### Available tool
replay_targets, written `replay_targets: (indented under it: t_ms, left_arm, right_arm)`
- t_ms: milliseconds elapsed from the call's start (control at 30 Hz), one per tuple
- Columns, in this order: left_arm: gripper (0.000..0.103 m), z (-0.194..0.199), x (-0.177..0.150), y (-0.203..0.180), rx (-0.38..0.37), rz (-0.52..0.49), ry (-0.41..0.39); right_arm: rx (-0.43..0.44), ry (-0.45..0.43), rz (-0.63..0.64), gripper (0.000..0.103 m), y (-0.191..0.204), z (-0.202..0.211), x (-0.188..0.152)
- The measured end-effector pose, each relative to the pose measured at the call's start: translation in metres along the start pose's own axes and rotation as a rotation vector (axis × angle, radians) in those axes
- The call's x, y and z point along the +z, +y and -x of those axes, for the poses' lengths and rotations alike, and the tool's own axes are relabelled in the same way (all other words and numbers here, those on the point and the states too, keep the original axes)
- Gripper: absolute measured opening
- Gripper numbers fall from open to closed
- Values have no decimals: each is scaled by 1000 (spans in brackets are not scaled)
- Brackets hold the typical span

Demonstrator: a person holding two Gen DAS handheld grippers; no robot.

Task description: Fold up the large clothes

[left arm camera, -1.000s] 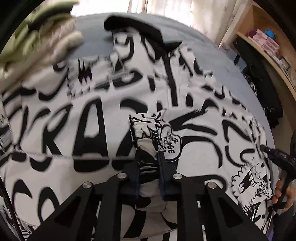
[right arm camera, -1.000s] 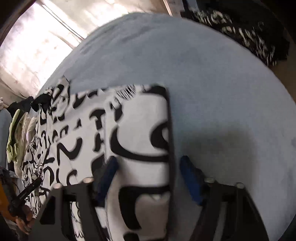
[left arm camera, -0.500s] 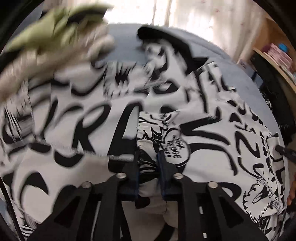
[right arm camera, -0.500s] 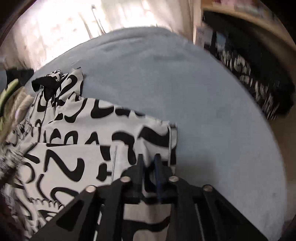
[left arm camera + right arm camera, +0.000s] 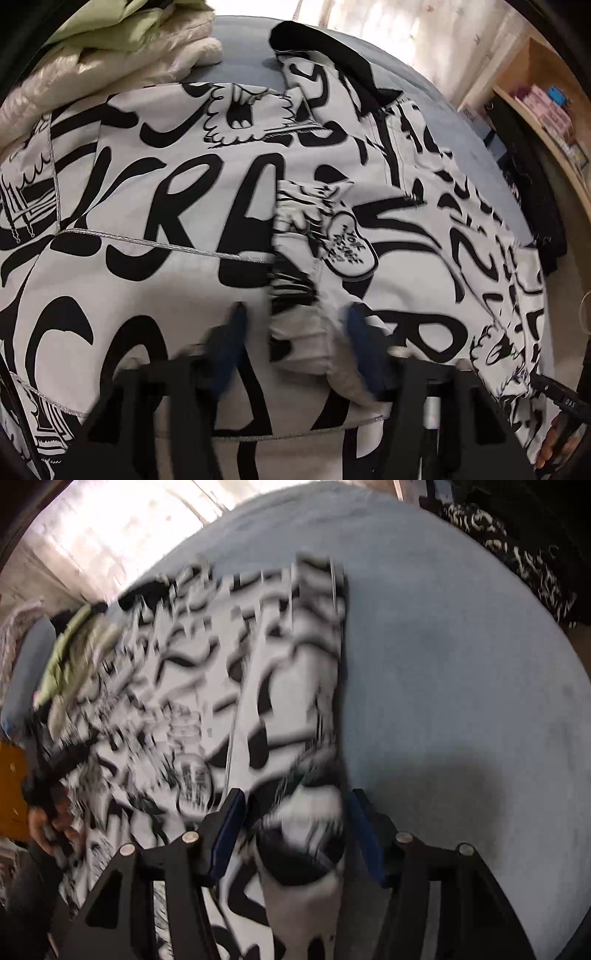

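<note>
A large white garment with bold black lettering point(image 5: 177, 221) lies spread on a grey-blue bed, with a sleeve cuff point(image 5: 303, 258) folded in onto its middle. My left gripper point(image 5: 295, 332) is open, its blue pads on either side of the sleeve, which lies loose between them. In the right wrist view the same garment point(image 5: 258, 683) is blurred, its right edge folded over. My right gripper point(image 5: 295, 823) is open above that folded edge, with the cloth loose between the pads.
A pile of pale green and cream clothes point(image 5: 122, 48) sits at the far left of the bed. Bare grey-blue bed surface point(image 5: 461, 664) lies right of the garment. A wooden shelf point(image 5: 546, 103) and dark clothes point(image 5: 517, 554) stand beyond the bed's right side.
Both grippers were shut on cloth half a second ago and have opened, letting go of the sleeve and the folded edge. The right view has swung.
</note>
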State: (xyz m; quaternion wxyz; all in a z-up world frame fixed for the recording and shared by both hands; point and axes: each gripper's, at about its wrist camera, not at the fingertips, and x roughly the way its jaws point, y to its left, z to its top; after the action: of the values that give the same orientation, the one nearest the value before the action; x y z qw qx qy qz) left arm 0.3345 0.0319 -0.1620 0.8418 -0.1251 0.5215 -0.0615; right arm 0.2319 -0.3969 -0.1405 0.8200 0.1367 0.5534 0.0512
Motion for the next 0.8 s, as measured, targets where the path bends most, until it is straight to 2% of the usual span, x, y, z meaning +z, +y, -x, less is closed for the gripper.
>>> replay_targets:
  t_ms: [33, 67, 133, 200, 267, 333, 367, 433, 467, 567, 667, 733, 800]
  left_arm:
    - [24, 0, -1, -5, 17, -16, 8]
    - [22, 4, -2, -8, 28, -25, -2]
    - [21, 14, -8, -15, 24, -60, -48]
    - [23, 6, -17, -19, 39, -94, -31]
    - [27, 3, -23, -20, 54, -118, -33]
    - [30, 13, -20, -18, 55, -90, -24]
    - [30, 19, -17, -17, 54, -79, -26]
    - [30, 41, -13, -15, 101, -55, -85]
    - [31, 52, -11, -15, 120, -54, -130]
    - [31, 60, 1, -16, 104, -38, -158]
    - [31, 45, 11, -22, 53, -2, -114]
    - [30, 29, 13, -30, 44, 1, -87]
    - [30, 10, 12, -39, 55, -8, -61]
  right_arm:
    - [3, -21, -16, 52, 0, 1, -3]
    - [16, -27, -30, 31, -1, 5, -4]
    - [-12, -101, -28, 26, 0, 18, -8]
    - [-33, -65, -44, 26, -9, 3, -13]
    - [-9, -38, -93, 27, -17, -4, -15]
    - [-20, -40, -132, 35, -18, 11, -10]
    - [-48, -69, -137, 40, -16, 24, -8]
    - [-85, -150, -124, 40, -10, 50, -5]
    - [-87, -210, -103, 40, 0, 68, -3]
    - [-43, -288, -42, 40, 33, 88, 11]
    - [18, -284, 15, 40, 70, 74, 32]
    - [40, -259, 59, 40, 94, 47, 51]
    - [20, -241, 97, 40, 108, 12, 67]
